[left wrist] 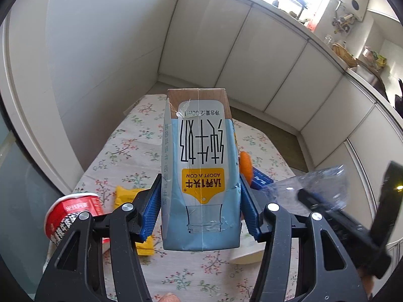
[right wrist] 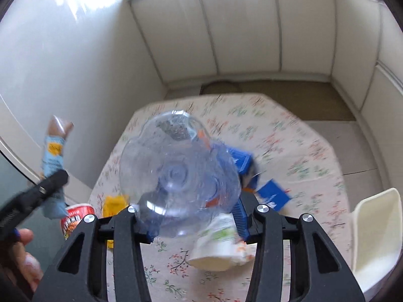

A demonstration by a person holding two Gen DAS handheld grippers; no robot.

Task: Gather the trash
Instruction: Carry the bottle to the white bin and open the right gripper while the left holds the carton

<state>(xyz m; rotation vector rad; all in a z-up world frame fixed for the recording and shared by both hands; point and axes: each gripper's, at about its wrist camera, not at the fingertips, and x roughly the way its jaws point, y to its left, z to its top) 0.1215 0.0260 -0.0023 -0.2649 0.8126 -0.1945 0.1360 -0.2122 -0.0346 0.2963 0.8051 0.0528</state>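
Observation:
My left gripper (left wrist: 200,201) is shut on a light blue milk carton (left wrist: 200,166), held upside down above the floral table (left wrist: 131,151). The carton also shows at the left of the right wrist view (right wrist: 53,156). My right gripper (right wrist: 194,216) is shut on a clear plastic bottle (right wrist: 178,173), seen bottom-first and blurred; it shows at the right of the left wrist view (left wrist: 314,188). On the table lie a red noodle cup (left wrist: 71,211), a yellow packet (left wrist: 126,193), a white paper cup (right wrist: 216,249), blue boxes (right wrist: 272,193) and an orange item (left wrist: 245,166).
A white bin (right wrist: 375,231) stands at the table's right edge. White cabinet doors (left wrist: 252,58) surround the table on the far side and right. A wall (left wrist: 88,50) runs along the left. A cluttered counter (left wrist: 352,55) sits above the cabinets.

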